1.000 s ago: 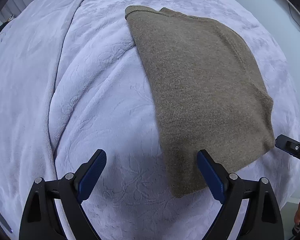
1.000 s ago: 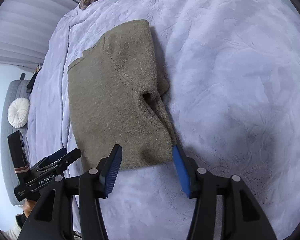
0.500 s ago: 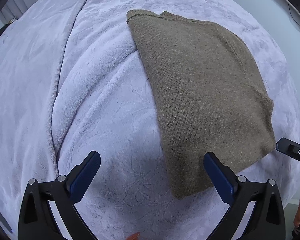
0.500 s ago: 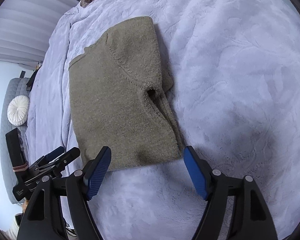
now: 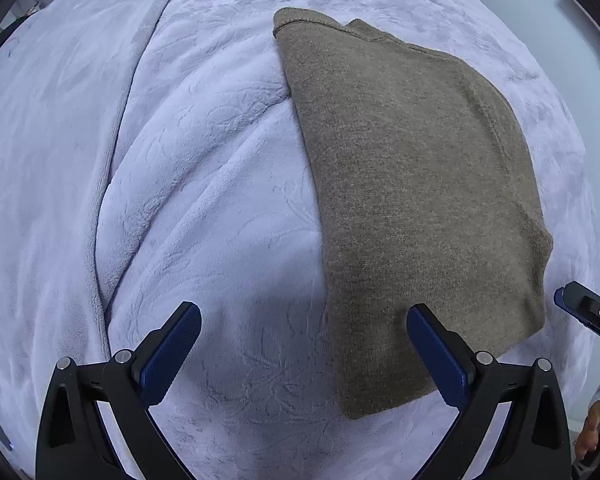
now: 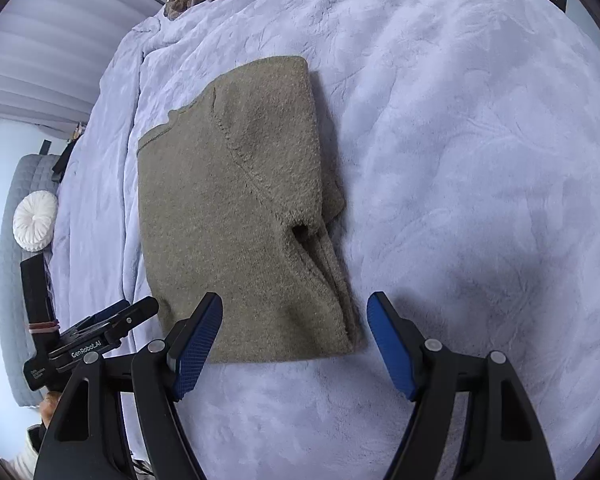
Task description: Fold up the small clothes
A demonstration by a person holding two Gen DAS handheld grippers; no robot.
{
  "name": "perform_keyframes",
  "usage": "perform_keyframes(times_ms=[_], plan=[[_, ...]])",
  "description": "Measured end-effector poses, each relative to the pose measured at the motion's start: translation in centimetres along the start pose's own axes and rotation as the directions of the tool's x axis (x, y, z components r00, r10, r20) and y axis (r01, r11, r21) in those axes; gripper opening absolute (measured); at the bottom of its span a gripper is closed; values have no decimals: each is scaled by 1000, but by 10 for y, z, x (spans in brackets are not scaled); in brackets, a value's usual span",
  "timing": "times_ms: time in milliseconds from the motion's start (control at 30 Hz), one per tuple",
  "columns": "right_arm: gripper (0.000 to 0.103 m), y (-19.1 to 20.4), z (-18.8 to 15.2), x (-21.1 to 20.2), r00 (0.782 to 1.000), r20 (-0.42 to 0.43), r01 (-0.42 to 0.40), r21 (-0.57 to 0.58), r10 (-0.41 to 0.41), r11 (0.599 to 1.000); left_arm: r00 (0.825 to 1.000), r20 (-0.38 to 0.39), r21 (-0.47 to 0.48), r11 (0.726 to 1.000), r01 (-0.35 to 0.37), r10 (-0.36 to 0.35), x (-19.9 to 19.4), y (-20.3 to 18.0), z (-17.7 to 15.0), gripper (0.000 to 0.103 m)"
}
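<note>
A pale lavender plush blanket (image 5: 204,184), embossed with a leaf pattern, covers the bed. The left gripper (image 5: 304,344) hangs above it, its blue ribbed fingers (image 5: 172,354) spread wide with nothing between them, having just opened further. The folded olive-brown knit sweater (image 5: 412,184) lies flat as a rough rectangle near the bed's near edge, a seam curving across its top layer. The right gripper (image 6: 294,344) hovers over the sweater's near corner, fingers (image 6: 392,346) parted, gripping nothing, recently widened.
</note>
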State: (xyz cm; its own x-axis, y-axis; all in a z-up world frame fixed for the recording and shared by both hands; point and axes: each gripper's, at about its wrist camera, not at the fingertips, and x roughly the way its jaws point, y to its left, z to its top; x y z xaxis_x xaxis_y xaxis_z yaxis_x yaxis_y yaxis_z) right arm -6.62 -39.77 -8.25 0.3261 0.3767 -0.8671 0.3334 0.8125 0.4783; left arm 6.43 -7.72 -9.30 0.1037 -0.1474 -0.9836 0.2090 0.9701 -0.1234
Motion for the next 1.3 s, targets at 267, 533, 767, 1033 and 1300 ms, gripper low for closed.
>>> perform_keyframes(times_ms=[267, 533, 767, 1033, 1300], plan=[[78, -13, 24, 5, 1000, 3, -24, 29, 24, 999, 998, 48, -9, 999, 41, -41, -7, -8, 25, 103], [79, -27, 43, 11, 996, -4, -92, 43, 92, 995, 985, 53, -65, 983, 170, -167, 6, -5, 54, 103], [79, -36, 72, 25, 975, -12, -223, 52, 224, 974, 978, 22, -60, 977, 207, -206, 28, -13, 78, 103], [81, -39, 92, 74, 941, -162, -293, 45, 297, 955, 940, -37, -49, 940, 337, -338, 61, -20, 80, 103], [89, -2, 104, 105, 898, -222, -394, -18, 381, 919, 940, -24, -17, 940, 340, -341, 73, -41, 89, 103]])
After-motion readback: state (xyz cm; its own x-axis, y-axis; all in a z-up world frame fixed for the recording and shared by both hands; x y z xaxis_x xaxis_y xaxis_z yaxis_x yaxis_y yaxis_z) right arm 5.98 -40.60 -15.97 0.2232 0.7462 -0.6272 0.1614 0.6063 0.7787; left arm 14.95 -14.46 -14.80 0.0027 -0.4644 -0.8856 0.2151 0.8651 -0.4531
